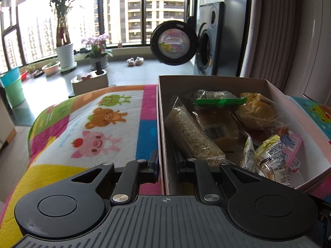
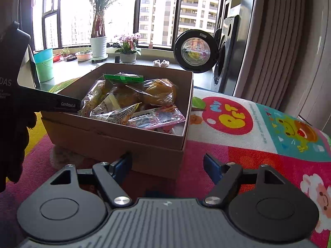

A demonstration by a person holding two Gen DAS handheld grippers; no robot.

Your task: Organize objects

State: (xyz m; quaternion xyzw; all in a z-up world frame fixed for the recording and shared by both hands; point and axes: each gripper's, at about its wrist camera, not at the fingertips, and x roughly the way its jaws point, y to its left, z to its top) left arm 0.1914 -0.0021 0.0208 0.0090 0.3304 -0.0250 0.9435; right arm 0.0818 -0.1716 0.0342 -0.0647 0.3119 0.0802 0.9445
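From my remote seat I see a brown cardboard box (image 2: 115,136), pale inside, sitting on a cartoon-animal blanket (image 1: 99,124) patterned in pink, blue, yellow and white, with a brown bear and a pink pig. One snack packet (image 1: 221,101) has a green strip; a sachet (image 2: 163,117) is pink. The bucket (image 2: 44,63) is turquoise over green.

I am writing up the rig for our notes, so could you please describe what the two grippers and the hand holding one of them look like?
Both are black, with two round discs, silver pivot screws and a ribbed grey base. The right gripper has blue fingers. The left gripper has black fingers; its side reads "GenRobot.AI" in white. A black glove covers the hand.
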